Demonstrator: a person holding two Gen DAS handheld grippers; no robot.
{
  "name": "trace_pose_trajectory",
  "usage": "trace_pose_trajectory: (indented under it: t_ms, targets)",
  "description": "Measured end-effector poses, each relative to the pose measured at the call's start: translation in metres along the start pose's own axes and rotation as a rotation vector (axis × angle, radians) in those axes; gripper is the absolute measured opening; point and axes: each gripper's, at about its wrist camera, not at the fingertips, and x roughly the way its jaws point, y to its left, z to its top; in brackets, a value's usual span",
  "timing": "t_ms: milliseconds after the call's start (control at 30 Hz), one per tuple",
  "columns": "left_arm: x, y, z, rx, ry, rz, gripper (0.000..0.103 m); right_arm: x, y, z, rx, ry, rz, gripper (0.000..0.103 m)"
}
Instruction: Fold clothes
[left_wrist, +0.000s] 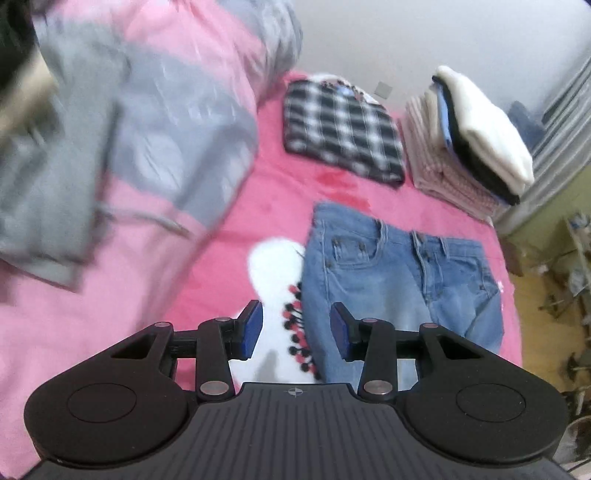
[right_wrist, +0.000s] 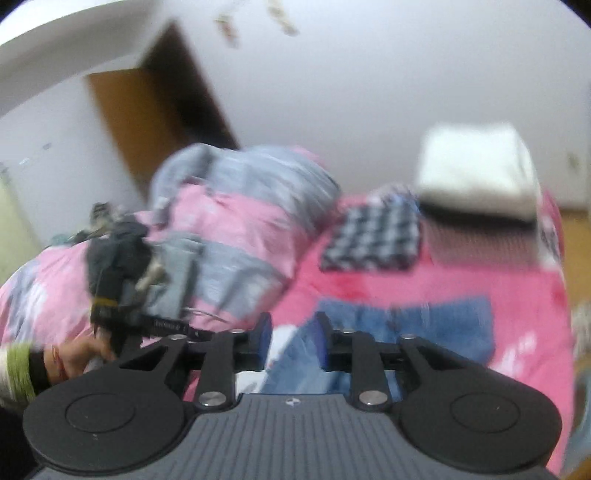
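Jeans (left_wrist: 399, 280) lie flat on my pink bedspread (left_wrist: 229, 258), waistband toward the far wall, legs running back toward me. Bare spread lies left of them; the bed's edge runs close on their right. Left gripper (left_wrist: 295, 330) and right gripper (right_wrist: 291, 341) hover released, grasping nothing.

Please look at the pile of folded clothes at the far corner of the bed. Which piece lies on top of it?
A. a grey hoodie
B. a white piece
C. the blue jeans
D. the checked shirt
B: a white folded piece crowns the pile, while the jeans and the checked shirt lie apart on the pink bed cover.
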Motion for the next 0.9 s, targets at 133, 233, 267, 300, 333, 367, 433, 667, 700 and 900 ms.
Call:
trace_pose_trajectory:
  t_ms: [133, 233, 267, 300, 333, 367, 433, 667, 700, 900]
  targets:
    - [-0.006, -0.008, 0.0, 0.065, 0.004, -0.006, 0.043, -0.015, 0.022, -0.001, -0.015, -0.036, 0.06, 0.038]
    - [0.016, -0.015, -0.018, 0.134, 0.001, -0.048, 0.043, -0.013, 0.039, -0.032, -0.034, -0.041, 0.07, 0.041]
    - [0.024, -0.016, -0.029, 0.161, 0.002, -0.075, 0.043, -0.008, 0.045, -0.047, -0.043, -0.023, 0.064, 0.041]
    - [0.032, -0.018, -0.04, 0.192, 0.006, -0.111, 0.043, -0.004, 0.05, -0.063, -0.052, -0.006, 0.057, 0.041]
    - [0.039, -0.02, -0.052, 0.223, 0.011, -0.147, 0.043, 0.001, 0.057, -0.079, -0.063, 0.015, 0.049, 0.041]
    - [0.047, -0.022, -0.064, 0.254, 0.015, -0.183, 0.043, 0.006, 0.067, -0.096, -0.078, 0.041, 0.04, 0.041]
    - [0.053, -0.026, -0.086, 0.322, 0.022, -0.246, 0.043, 0.013, 0.086, -0.127, -0.101, 0.092, 0.028, 0.041]
    - [0.023, -0.014, -0.149, 0.542, 0.083, -0.45, 0.045, 0.023, 0.145, -0.21, 0.018, 0.283, 0.004, 0.041]
    - [0.019, -0.011, -0.159, 0.595, 0.094, -0.469, 0.051, 0.022, 0.151, -0.22, 0.051, 0.313, 0.012, 0.041]
    - [0.016, -0.006, -0.231, 0.835, 0.077, -0.423, 0.066, 0.04, 0.137, -0.281, 0.361, 0.411, -0.046, 0.041]
